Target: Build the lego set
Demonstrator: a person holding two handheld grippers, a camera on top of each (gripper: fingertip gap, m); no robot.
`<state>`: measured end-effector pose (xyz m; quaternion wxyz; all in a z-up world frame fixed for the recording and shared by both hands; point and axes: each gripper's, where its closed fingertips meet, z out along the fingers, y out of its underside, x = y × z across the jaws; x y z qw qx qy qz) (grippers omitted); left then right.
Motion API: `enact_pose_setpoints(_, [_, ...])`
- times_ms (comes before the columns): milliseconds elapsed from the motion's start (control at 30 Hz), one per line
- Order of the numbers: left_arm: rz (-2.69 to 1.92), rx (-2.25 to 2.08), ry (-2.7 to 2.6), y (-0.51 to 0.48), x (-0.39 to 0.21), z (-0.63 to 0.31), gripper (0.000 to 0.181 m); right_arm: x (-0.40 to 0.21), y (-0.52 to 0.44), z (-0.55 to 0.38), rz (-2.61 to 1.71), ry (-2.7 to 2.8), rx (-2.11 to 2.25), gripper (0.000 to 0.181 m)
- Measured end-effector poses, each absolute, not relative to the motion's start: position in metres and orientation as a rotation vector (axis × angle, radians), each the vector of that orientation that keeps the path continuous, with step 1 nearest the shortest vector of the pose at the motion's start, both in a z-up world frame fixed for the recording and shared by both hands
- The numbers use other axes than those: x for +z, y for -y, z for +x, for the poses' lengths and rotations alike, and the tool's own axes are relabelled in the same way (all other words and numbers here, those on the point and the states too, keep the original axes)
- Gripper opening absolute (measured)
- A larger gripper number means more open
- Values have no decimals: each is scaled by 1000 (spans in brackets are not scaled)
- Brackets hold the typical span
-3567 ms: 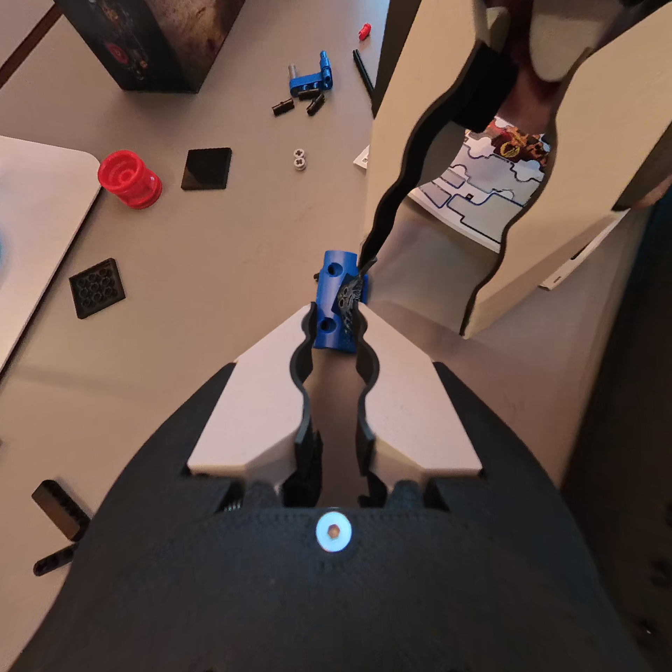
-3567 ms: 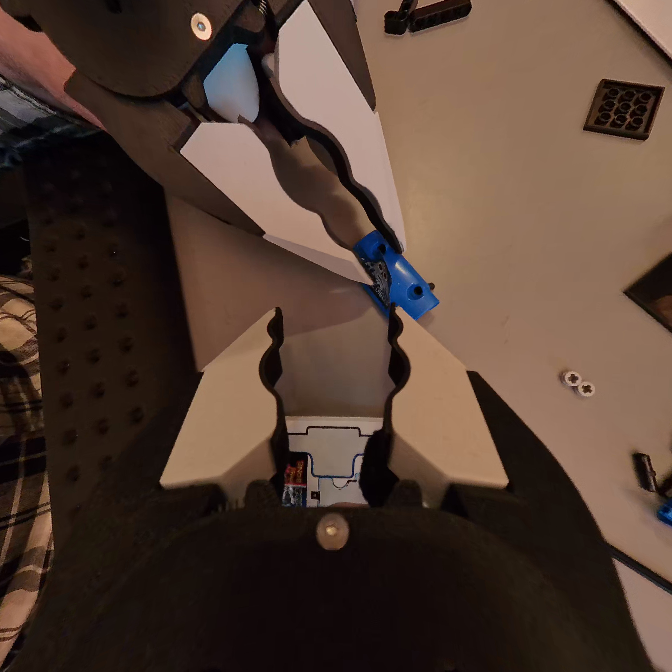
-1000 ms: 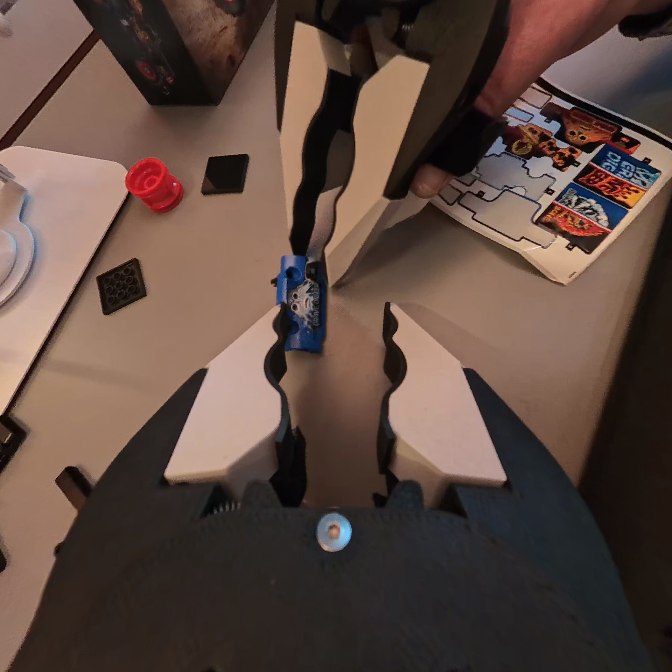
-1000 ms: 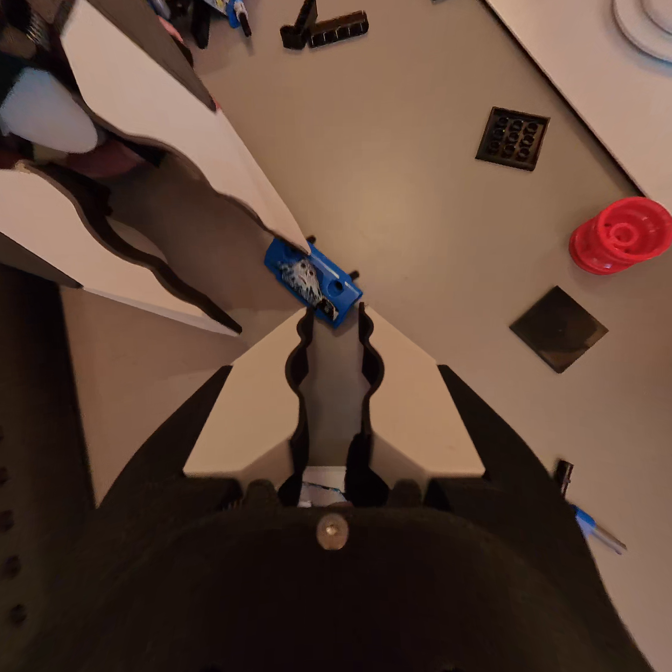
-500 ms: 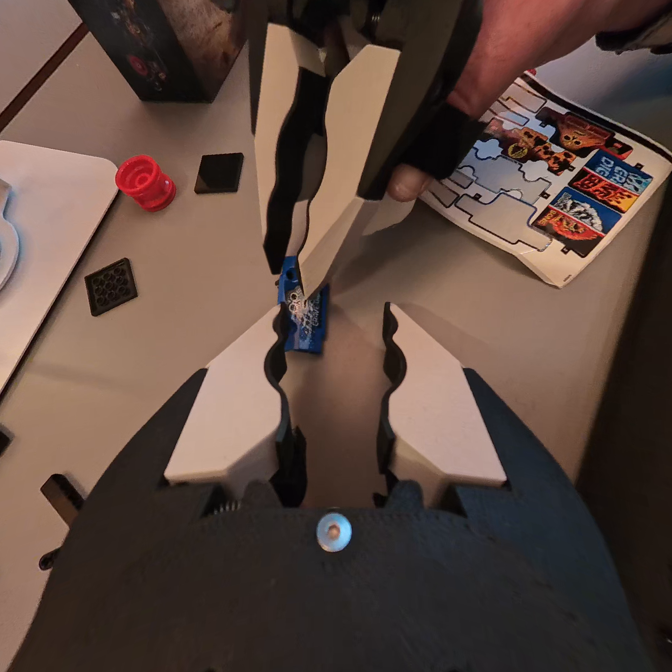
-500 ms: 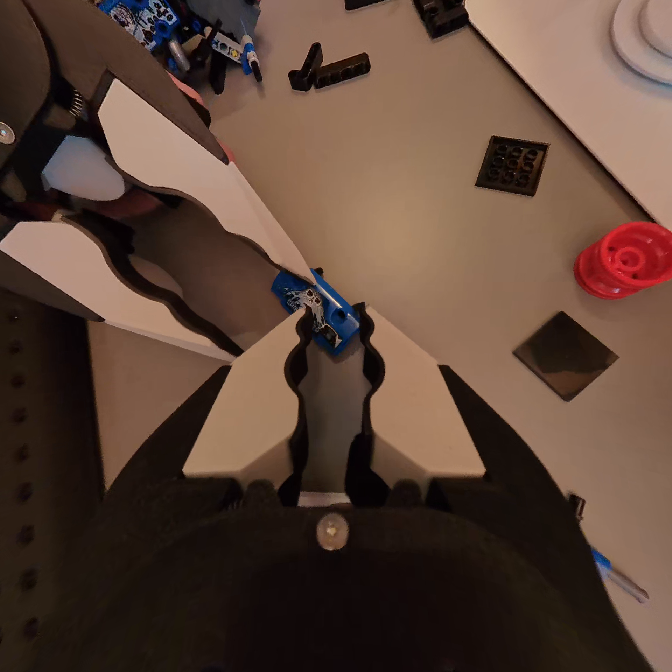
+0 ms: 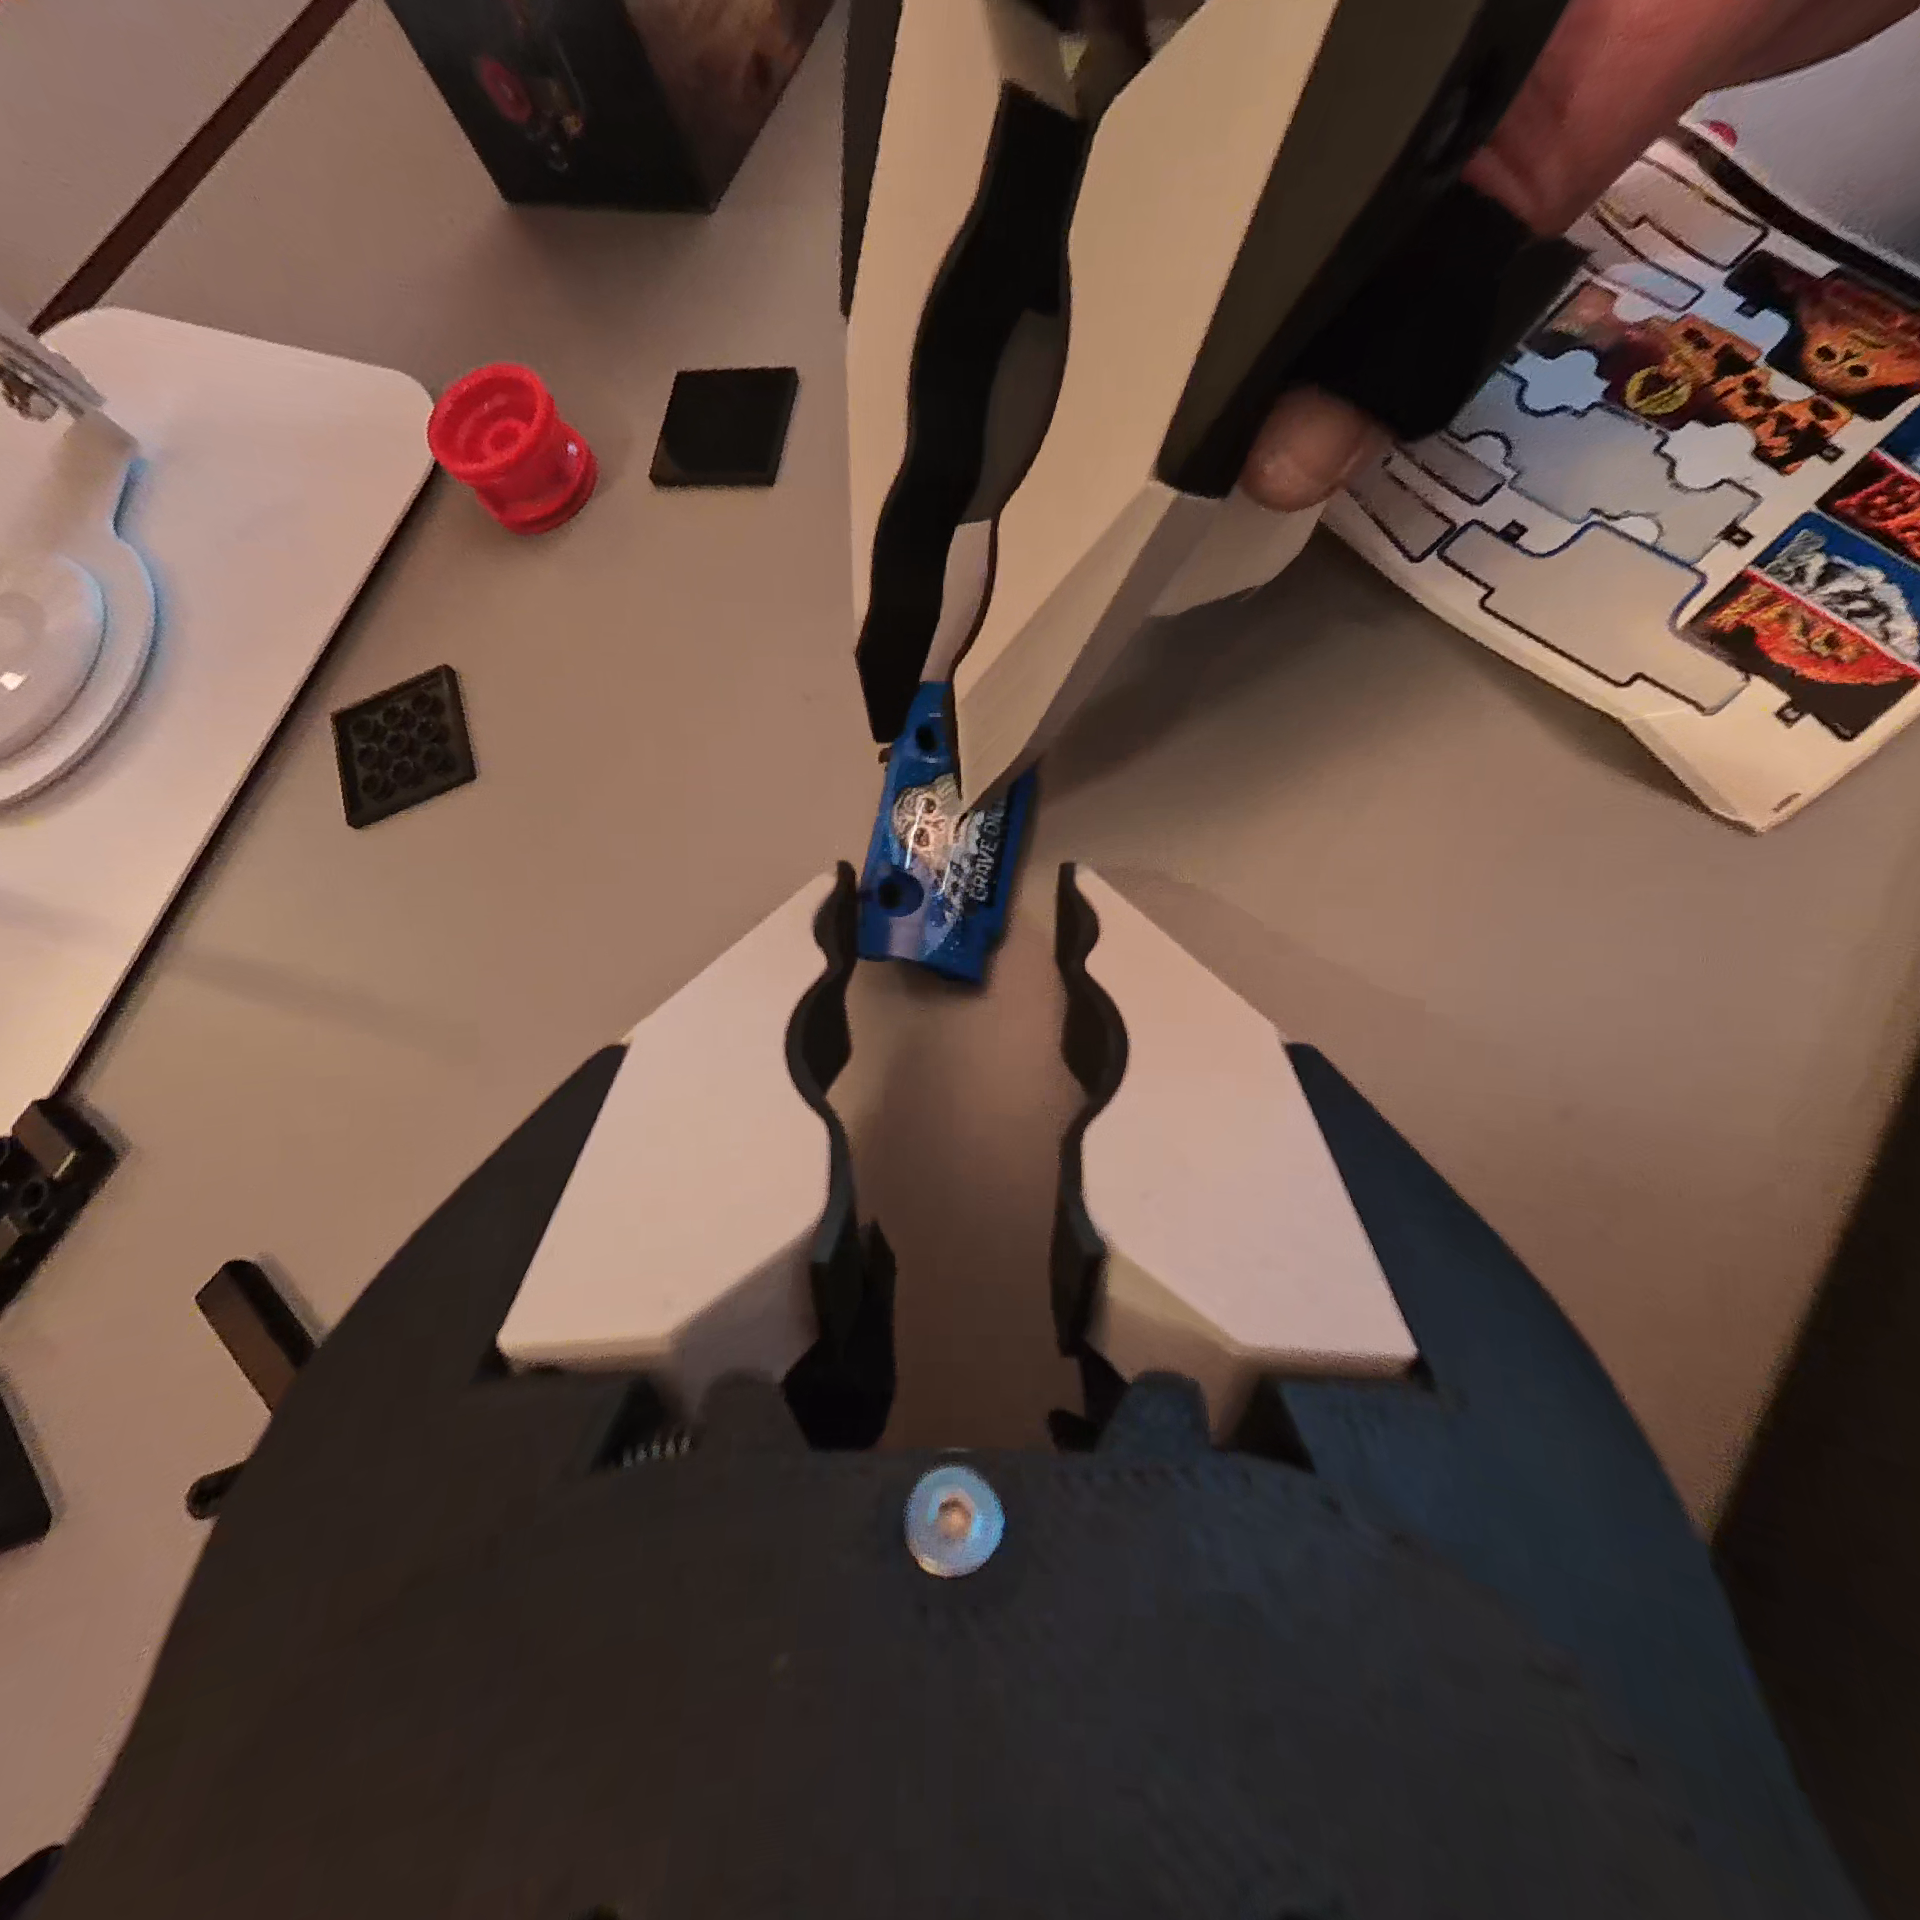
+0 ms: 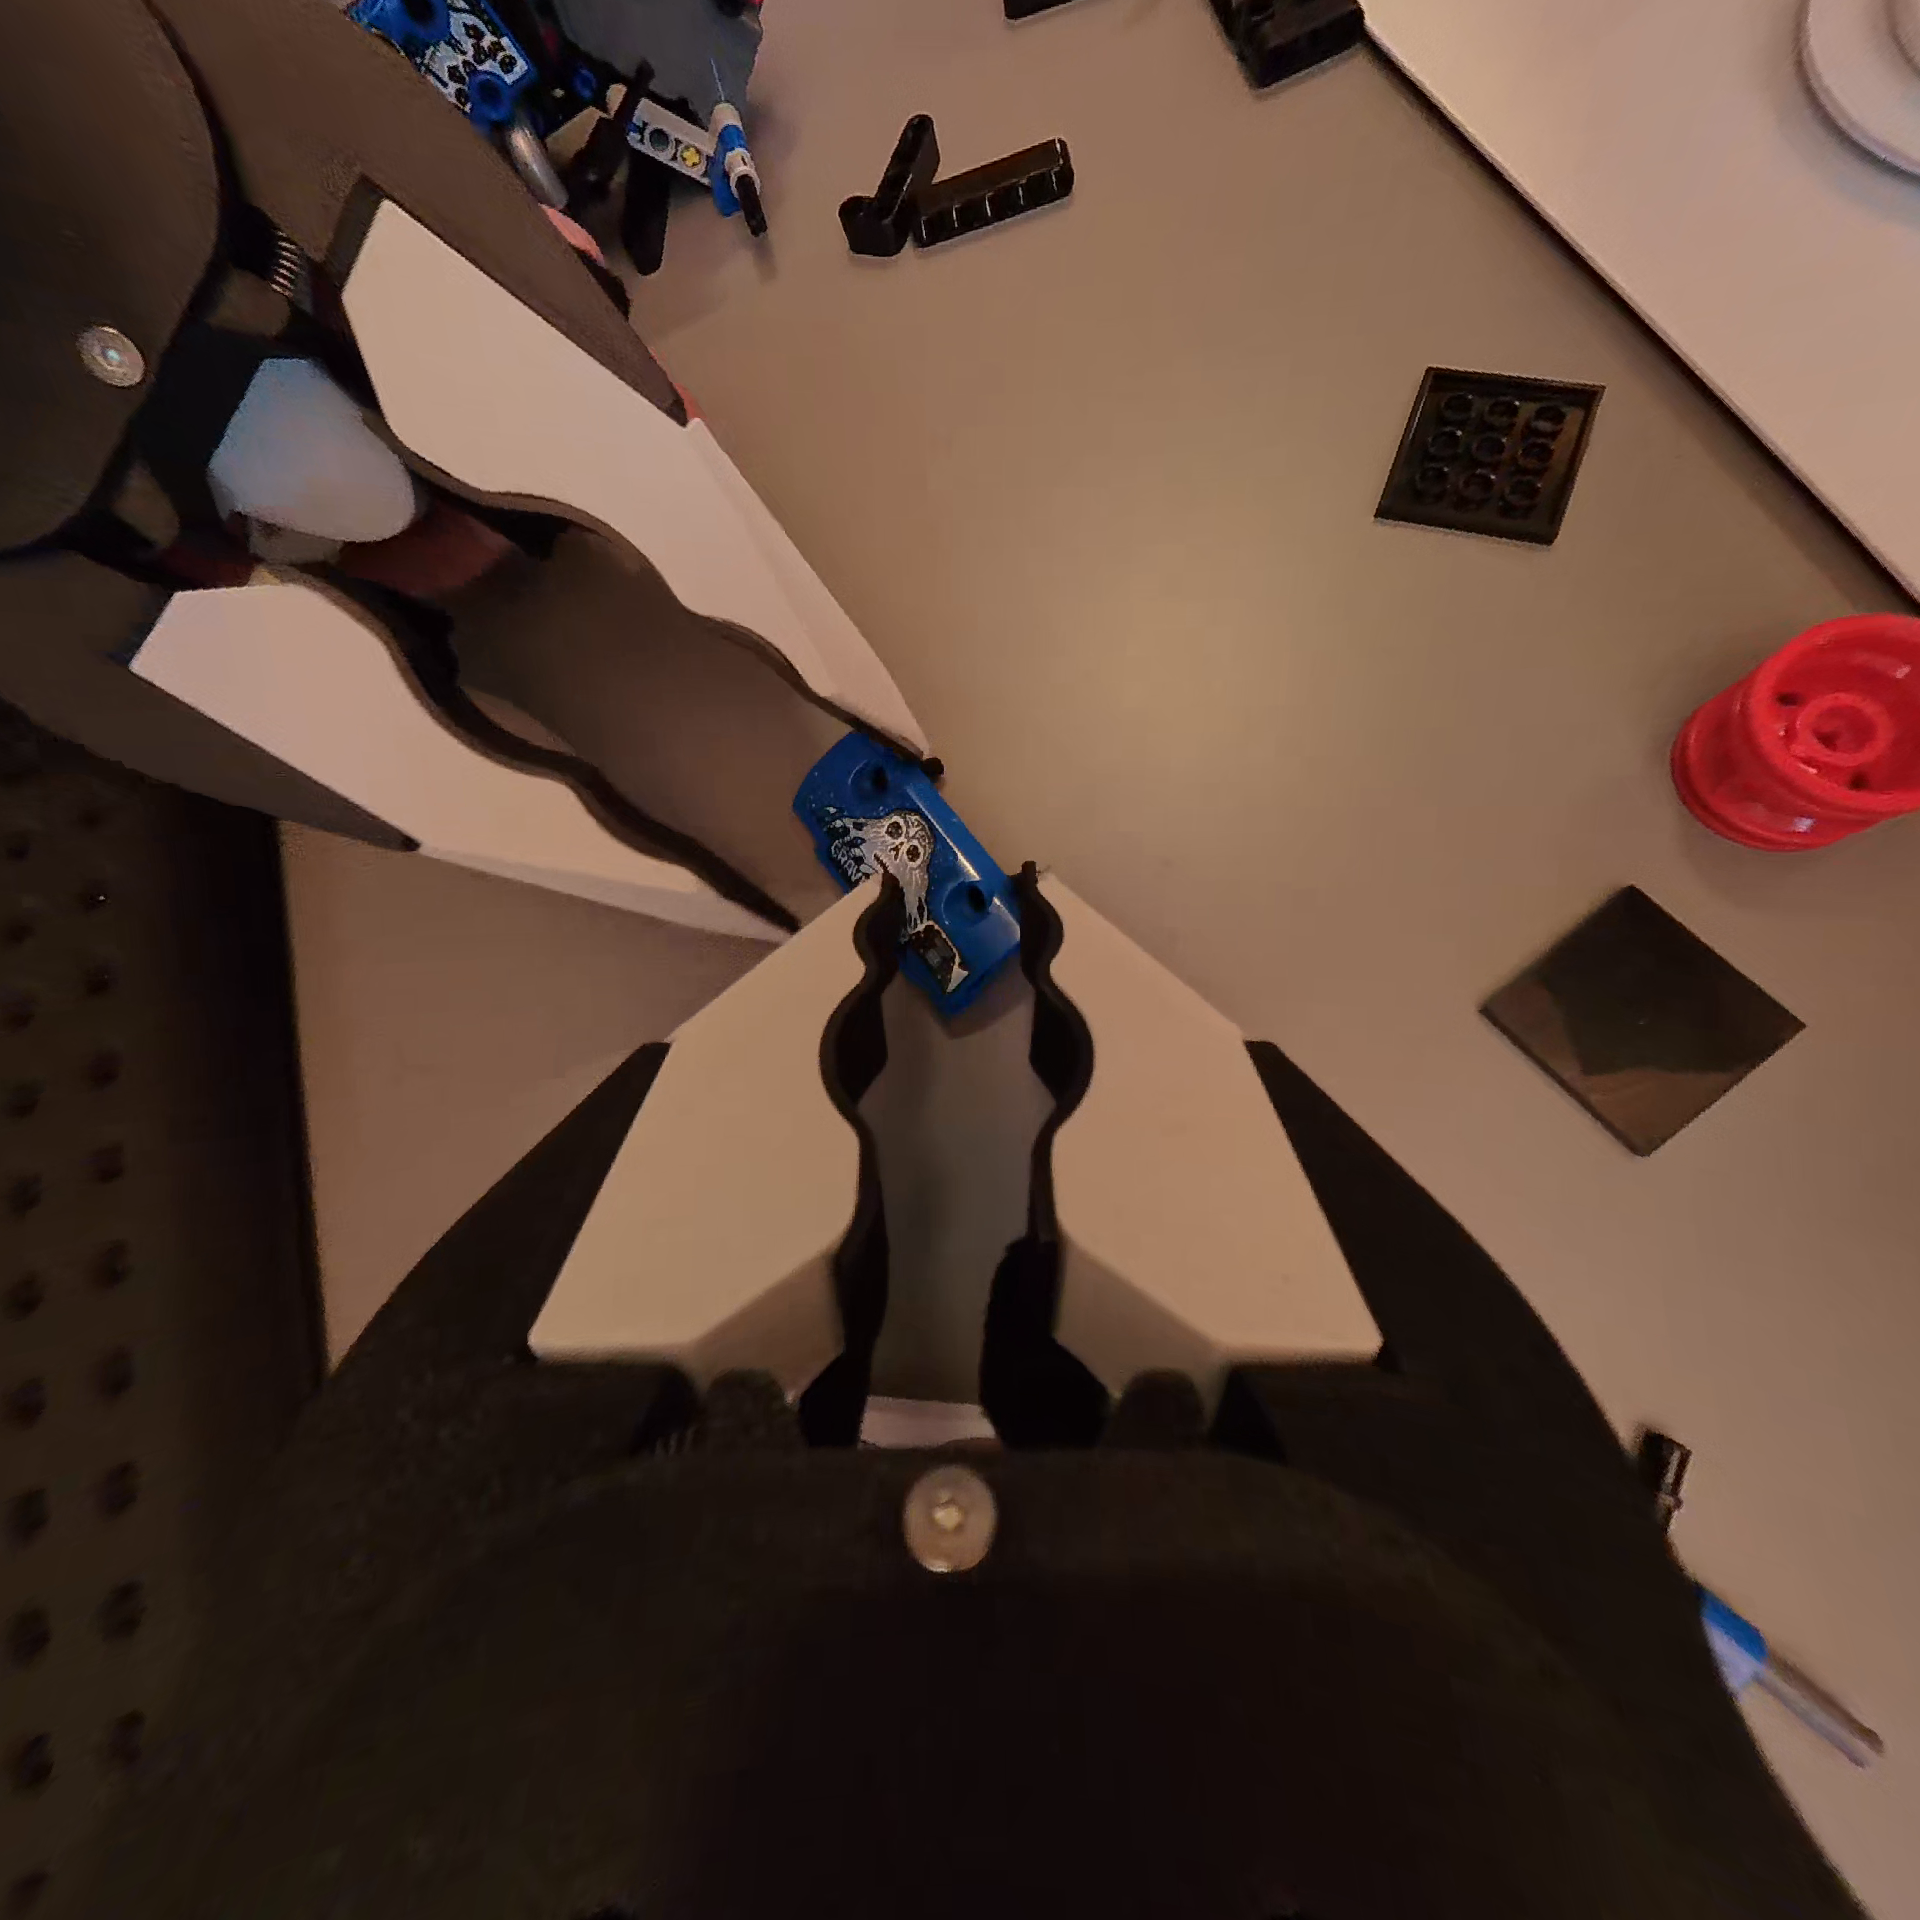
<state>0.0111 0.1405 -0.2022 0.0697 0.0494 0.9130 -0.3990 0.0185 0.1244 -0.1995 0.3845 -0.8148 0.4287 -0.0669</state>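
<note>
Blue piece [image 7: 940,852]: one, printed, lying flat on the bench [image 7: 644,665], dead ahead at 12 o'clock of my left hand-held gripper [image 7: 951,894], just past its tips.
Long axis: in the left wrist view it runs roughly 12 to 6, tilted slightly toward 1.
Nearer hand: my right hand-held gripper [image 8: 951,883]; its fingers straddle the piece's far end.
Right grip: narrowed around that end; I cannot tell whether it is pinching yet.
Left grip: parted wide, holding nothing, one fingertip [image 7: 831,904] just beside the piece.
Count: one red wheel hub [image 7: 509,447], one studded black plate [image 7: 403,746], one smooth black tile [image 7: 724,426], one sticker sheet [image 7: 1662,540], one dark box [image 7: 613,104].
</note>
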Motion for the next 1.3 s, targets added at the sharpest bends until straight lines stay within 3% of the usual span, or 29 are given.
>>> enact_pose_setpoints(100, [99,-1217,-2753,-141,-200,16,22,-199,-125,18,-2070,-1092,-156,21])
enact_pose_setpoints(500, [75,-1235,-2767,-141,-200,17,21,-198,-123,17,-2024,-1103,-99,16])
enact_pose_setpoints(667, [74,-1236,-2768,-141,-200,17,21,-193,-118,18,-1992,-1111,-105,0])
enact_pose_setpoints(867, [84,-1232,-2763,-141,-200,16,21,-192,-125,21,-2003,-1095,-141,23])
enact_pose_setpoints(1067, [94,-1230,-2761,-140,-200,15,21,-196,-122,27,-2034,-1110,-224,18])
enact_pose_setpoints(1167, [96,-1233,-2762,-140,-200,14,21,-199,-115,30,-2045,-1129,-257,6])
enact_pose_setpoints(1300, [96,-1231,-2760,-140,-200,13,21,-191,-123,30,-2018,-1097,-264,18])
